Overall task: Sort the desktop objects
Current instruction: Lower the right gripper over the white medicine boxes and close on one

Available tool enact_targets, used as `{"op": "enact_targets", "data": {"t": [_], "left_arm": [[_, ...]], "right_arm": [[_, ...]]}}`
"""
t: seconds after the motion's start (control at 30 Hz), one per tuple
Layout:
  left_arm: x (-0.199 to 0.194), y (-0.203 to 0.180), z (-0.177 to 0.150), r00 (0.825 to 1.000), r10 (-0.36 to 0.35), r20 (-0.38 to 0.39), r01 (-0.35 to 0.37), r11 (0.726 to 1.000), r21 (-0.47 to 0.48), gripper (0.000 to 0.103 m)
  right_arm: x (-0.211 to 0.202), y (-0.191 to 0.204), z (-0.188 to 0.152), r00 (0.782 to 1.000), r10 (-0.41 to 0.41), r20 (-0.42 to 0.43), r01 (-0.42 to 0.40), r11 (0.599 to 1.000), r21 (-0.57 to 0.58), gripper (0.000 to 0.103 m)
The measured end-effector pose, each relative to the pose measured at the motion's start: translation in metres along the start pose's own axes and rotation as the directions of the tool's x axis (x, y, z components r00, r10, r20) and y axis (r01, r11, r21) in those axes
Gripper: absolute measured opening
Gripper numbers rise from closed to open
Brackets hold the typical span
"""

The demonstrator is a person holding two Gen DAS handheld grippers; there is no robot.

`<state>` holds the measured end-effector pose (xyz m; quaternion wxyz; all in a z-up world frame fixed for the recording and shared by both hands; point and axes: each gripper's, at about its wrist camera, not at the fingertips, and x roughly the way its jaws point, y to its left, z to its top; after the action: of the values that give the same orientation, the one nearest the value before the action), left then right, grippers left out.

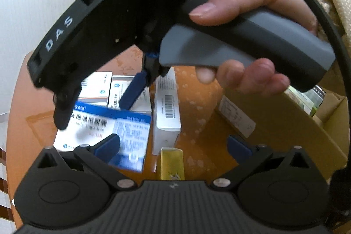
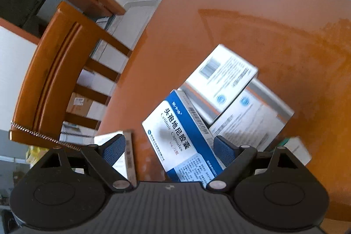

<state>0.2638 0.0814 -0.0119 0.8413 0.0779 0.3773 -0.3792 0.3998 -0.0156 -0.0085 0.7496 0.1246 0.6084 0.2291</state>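
Right gripper poised over a cluster of medicine boxes on the orange table, jaws spread.

The blue-and-white capsule box lay between the spread right fingers, not visibly pinched by either pad, beside two white boxes stacked crosswise. In the left wrist view, a hand gripped the grey handle of the right gripper above the same boxes. The left gripper also had its jaws spread, with nothing between them; a small yellow box sat just in front of its base and a tall white barcode box stood behind that. A cardboard box stood open at the table's right side. It held several packets, too blurred to identify.
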Motion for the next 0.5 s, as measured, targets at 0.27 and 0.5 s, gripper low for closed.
{"op": "enact_targets", "data": {"t": [0.27,0.5], "left_arm": [[-0.012,-0.012,-0.012,1.000,-0.005,-0.004,0.005,1.000,0.004,0.103],[-0.019,-0.009,-0.014,1.000,0.001,0.010,-0.001,1.000,-0.021,0.103]], "right_arm": [[-0.002,0.013,-0.023,0.997,0.035,-0.062,-0.036,0.999,-0.020,0.091],[-0.020,-0.004,-0.015,0.998,-0.065,0.013,0.064,0.997,0.045,0.091]]}}
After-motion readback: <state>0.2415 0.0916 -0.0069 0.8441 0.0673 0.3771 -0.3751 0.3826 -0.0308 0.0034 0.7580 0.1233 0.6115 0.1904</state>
